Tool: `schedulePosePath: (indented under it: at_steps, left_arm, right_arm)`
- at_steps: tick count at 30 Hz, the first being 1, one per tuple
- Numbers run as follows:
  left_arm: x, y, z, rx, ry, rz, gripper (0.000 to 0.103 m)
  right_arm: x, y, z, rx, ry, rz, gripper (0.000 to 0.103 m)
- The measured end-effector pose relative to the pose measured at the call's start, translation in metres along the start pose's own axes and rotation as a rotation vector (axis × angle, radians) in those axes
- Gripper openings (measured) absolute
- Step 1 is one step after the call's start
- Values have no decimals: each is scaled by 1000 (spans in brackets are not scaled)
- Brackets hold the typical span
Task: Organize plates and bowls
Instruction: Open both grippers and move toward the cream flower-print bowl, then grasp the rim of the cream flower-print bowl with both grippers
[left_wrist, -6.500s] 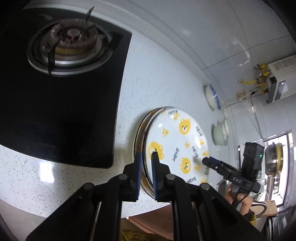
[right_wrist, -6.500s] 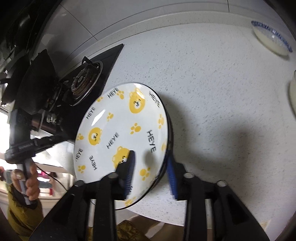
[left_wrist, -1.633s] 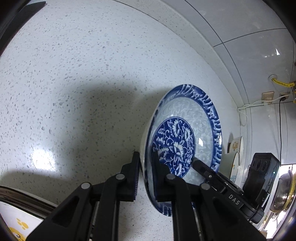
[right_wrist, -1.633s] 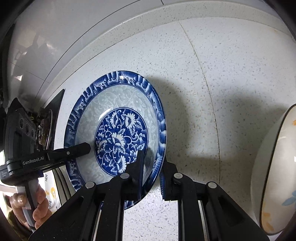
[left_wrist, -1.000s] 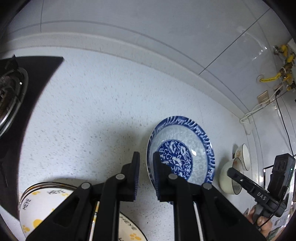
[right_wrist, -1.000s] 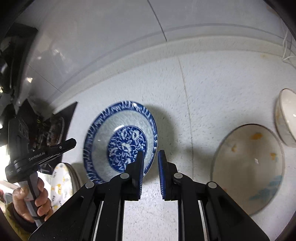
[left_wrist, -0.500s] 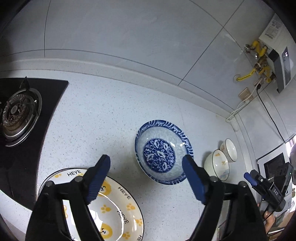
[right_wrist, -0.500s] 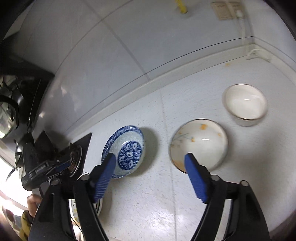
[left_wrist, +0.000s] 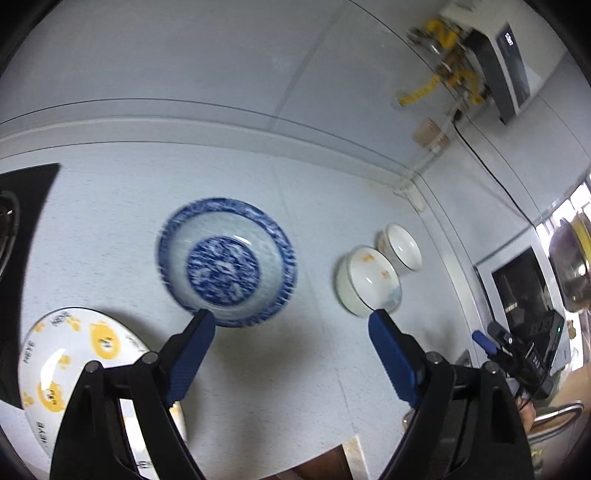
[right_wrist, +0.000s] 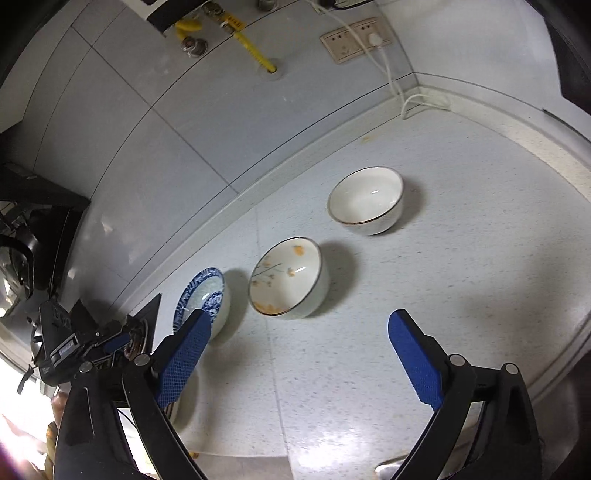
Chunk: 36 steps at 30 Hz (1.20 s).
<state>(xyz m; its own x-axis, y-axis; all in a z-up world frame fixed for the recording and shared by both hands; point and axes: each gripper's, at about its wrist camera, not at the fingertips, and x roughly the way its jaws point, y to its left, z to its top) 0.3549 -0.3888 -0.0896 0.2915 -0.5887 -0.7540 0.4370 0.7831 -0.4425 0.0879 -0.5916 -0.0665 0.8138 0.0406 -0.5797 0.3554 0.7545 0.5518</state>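
Left gripper (left_wrist: 288, 328) opening, nothing between the jaws, above the counter (left_wrist: 314, 387); right gripper (right_wrist: 295, 330) likewise opening, empty, over bare counter. Blue plate (left_wrist: 227, 266) flat on the counter, nothing in it. Bear plate (left_wrist: 70, 354) at lower left, partly behind a finger. Flowered bowl (right_wrist: 286, 282) and white bowl (right_wrist: 365, 199) upright, empty, near each other toward the corner. Stove (left_wrist: 22, 206) at far left. Wall (right_wrist: 192, 122) close behind the dishes; free counter in front.

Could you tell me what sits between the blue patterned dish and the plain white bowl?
The flowered bowl stands between the blue dish and the white bowl, clearest in the right wrist view.
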Motion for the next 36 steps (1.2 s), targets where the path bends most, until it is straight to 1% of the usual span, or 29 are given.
schedulePosePath:
  at_steps: [3, 5, 6, 9, 12, 15, 18, 20, 21, 22, 23, 24, 25, 26, 27, 28, 29, 31, 32, 33, 34, 36]
  left_arm:
    - [24, -29, -1, 48, 45, -20, 85]
    - [41, -44, 0, 65, 70, -15, 85]
    - [52, -52, 2, 71, 86, 0, 85]
    - [78, -64, 7, 65, 128, 3, 85]
    - [108, -71, 16, 55, 155, 13, 85]
    - [135, -68, 24, 32, 187, 22, 85]
    - [162, -63, 31, -2, 229, 32, 84]
    - [178, -61, 34, -19, 256, 27, 84]
    - [183, -61, 36, -23, 264, 25, 83]
    - [187, -61, 38, -22, 271, 25, 81]
    - [191, -61, 38, -21, 278, 27, 76]
    - [196, -60, 39, -27, 287, 25, 70]
    - [201, -59, 39, -40, 301, 17, 68]
    - [204, -58, 39, -45, 312, 16, 63]
    - [208, -56, 39, -49, 319, 20, 60]
    - [213, -55, 39, -52, 326, 21, 59]
    - [217, -53, 38, -54, 332, 18, 55]
    - [224, -52, 38, -65, 345, 3, 48]
    - [227, -51, 38, -70, 353, -5, 40]
    - [230, -51, 37, -74, 360, -9, 31]
    - [232, -51, 36, -75, 366, -11, 27]
    - [239, -52, 33, -75, 383, -30, 18]
  right_arm:
    - [6, -4, 5, -4, 52, 23, 96]
    - [15, -6, 8, -14, 97, 37, 96]
    - [21, -5, 10, -23, 116, 35, 96]
    - [42, -6, 20, -48, 163, 15, 96]
    - [61, -9, 29, -49, 205, 29, 96]
    - [87, -12, 40, -31, 255, 27, 96]
    - [110, -15, 48, -9, 308, 51, 96]
    - [125, -17, 52, -8, 338, 43, 95]
    - [132, -18, 55, -16, 351, 38, 92]
    - [138, -19, 57, -17, 362, 34, 85]
    - [145, -20, 59, -17, 377, 33, 81]
    - [152, -21, 61, -19, 392, 33, 72]
    - [157, -22, 62, -20, 404, 31, 62]
    - [162, -23, 63, -19, 417, 28, 57]
    - [168, -24, 64, -22, 432, 28, 48]
    - [173, -23, 64, -29, 443, 22, 42]
    - [177, -23, 64, -38, 451, 14, 39]
    - [185, -22, 63, -52, 464, -2, 28]
    - [188, -23, 63, -57, 469, -9, 25]
    - [191, -23, 62, -61, 476, -17, 17]
    - [191, -23, 61, -57, 481, -13, 15]
    - [194, -23, 59, -53, 492, -14, 14]
